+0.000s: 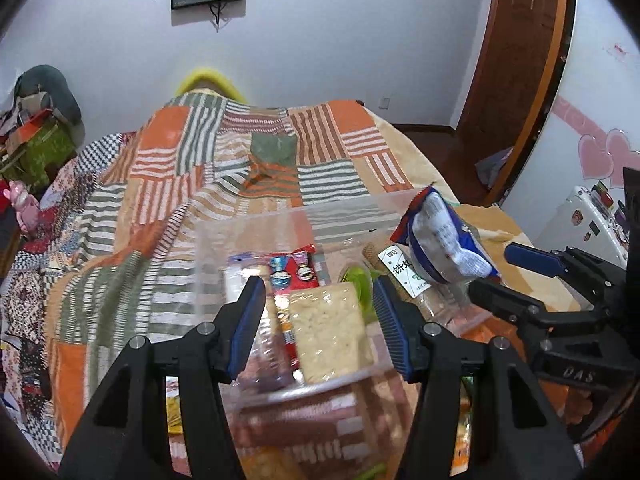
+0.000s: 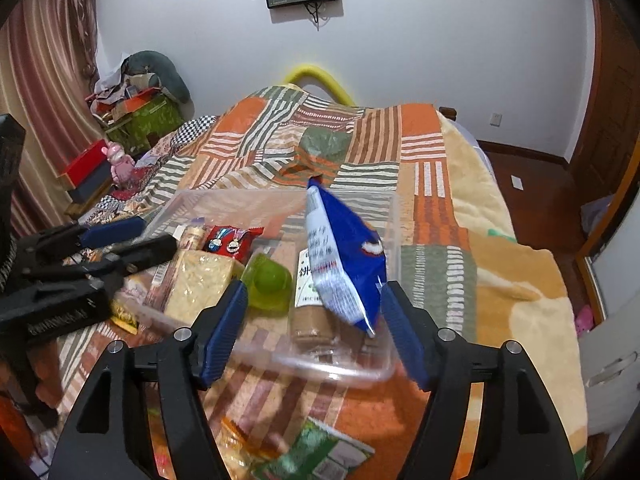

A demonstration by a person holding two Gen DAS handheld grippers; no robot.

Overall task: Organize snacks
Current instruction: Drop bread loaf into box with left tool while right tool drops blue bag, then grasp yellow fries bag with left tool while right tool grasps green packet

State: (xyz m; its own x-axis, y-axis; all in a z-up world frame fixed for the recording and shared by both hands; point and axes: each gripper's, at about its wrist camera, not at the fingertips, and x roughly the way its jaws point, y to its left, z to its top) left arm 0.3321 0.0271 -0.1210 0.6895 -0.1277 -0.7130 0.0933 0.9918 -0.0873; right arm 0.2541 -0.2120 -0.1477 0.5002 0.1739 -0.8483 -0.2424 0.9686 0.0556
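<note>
Blue snack bag (image 2: 344, 264) loose between open right tool (image 2: 316, 332), clear bin (image 2: 394, 216) beneath, left tool (image 1: 316, 320) open, empty.

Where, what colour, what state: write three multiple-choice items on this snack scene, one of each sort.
1. Where is the green cup?
A. On the floor
B. In the clear bin
C. On the wall screen

2. What colour is the bag between the right gripper's fingers?
A. Red and yellow
B. All black
C. Blue and white

3. How do the right gripper's jaws stand?
A. Open, wider than the bag
B. Shut with nothing between them
C. Shut on the green cup

Answers: 1 B, the cup sits among the snacks inside the bin walls. 2 C, the bag is blue with a white printed face. 3 A, a gap shows beside the bag at the left pad.
</note>
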